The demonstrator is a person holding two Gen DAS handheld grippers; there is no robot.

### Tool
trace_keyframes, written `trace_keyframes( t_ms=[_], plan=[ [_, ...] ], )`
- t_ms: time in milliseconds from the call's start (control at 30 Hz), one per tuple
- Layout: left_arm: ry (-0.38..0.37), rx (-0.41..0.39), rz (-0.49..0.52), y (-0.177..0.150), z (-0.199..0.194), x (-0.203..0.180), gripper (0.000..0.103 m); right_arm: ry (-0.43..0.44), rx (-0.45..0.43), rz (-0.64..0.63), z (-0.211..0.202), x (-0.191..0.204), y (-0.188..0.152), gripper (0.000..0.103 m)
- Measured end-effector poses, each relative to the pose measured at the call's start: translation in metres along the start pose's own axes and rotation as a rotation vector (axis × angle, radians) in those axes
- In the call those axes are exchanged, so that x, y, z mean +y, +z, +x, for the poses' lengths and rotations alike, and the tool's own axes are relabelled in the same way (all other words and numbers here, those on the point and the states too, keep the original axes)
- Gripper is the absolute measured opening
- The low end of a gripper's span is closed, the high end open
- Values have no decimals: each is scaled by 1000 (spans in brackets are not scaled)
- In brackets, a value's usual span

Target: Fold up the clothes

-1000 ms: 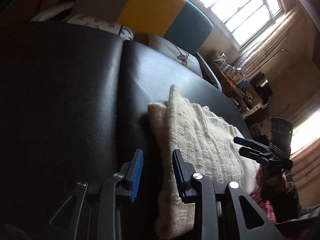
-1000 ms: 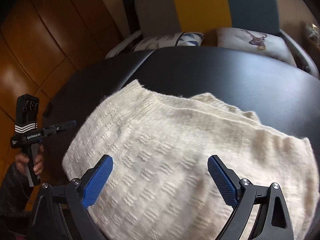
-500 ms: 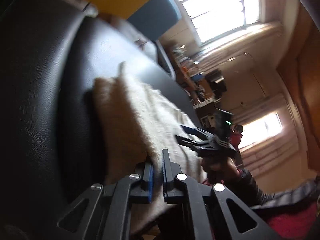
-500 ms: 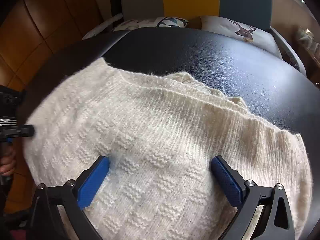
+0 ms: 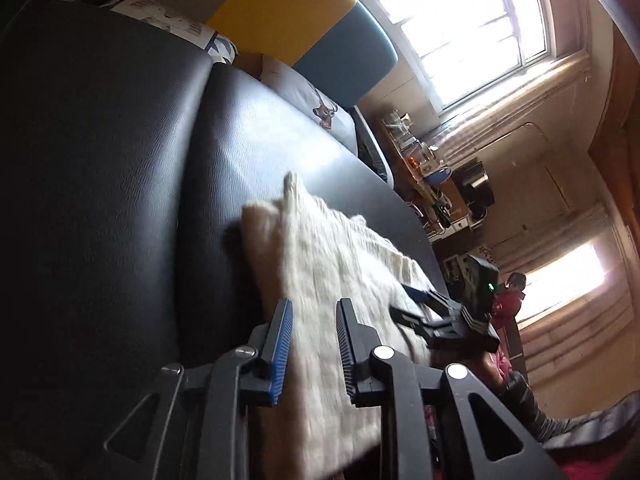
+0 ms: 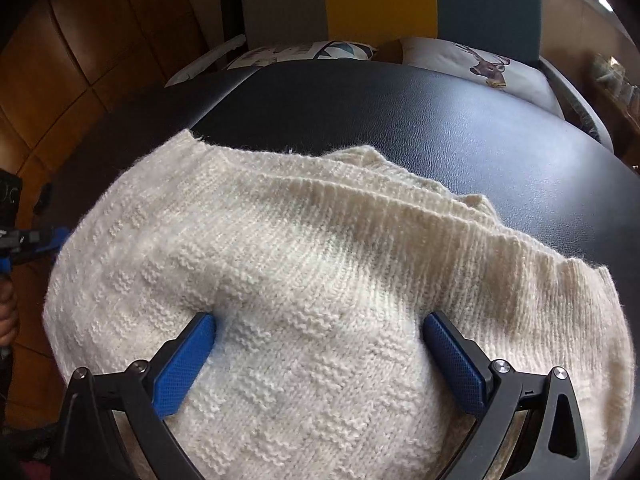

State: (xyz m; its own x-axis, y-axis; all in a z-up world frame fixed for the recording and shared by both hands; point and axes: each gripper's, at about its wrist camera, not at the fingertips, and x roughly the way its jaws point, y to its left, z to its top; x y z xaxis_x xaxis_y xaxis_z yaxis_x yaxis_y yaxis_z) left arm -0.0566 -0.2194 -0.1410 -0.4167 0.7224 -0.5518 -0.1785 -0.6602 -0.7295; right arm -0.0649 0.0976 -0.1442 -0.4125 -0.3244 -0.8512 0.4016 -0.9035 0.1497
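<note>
L gripper reopening since clamp; sweater near edge cut off.

I see a cream-white knitted sweater with a raised basket-weave pattern and ribbed edge on the black leather-grained worktop. My right hand-held gripper is black with blue pads. Behind, a grey, yellow and teal chair back and a white deer-print cushion.

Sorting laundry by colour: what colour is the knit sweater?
Cream-white sweater, clearest in the right wrist view.
</note>
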Motion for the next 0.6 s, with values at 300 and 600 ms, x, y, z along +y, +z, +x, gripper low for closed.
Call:
trace_keyframes(
  t_ms=[300, 600],
  plan=[
    [-11, 144, 56, 61, 71, 7, 21, 36, 24, 3, -16, -17, 2, 103],
    [359, 101, 152, 75, 63, 6, 5, -67, -3, 40, -25, -45, -1, 103]
  ],
)
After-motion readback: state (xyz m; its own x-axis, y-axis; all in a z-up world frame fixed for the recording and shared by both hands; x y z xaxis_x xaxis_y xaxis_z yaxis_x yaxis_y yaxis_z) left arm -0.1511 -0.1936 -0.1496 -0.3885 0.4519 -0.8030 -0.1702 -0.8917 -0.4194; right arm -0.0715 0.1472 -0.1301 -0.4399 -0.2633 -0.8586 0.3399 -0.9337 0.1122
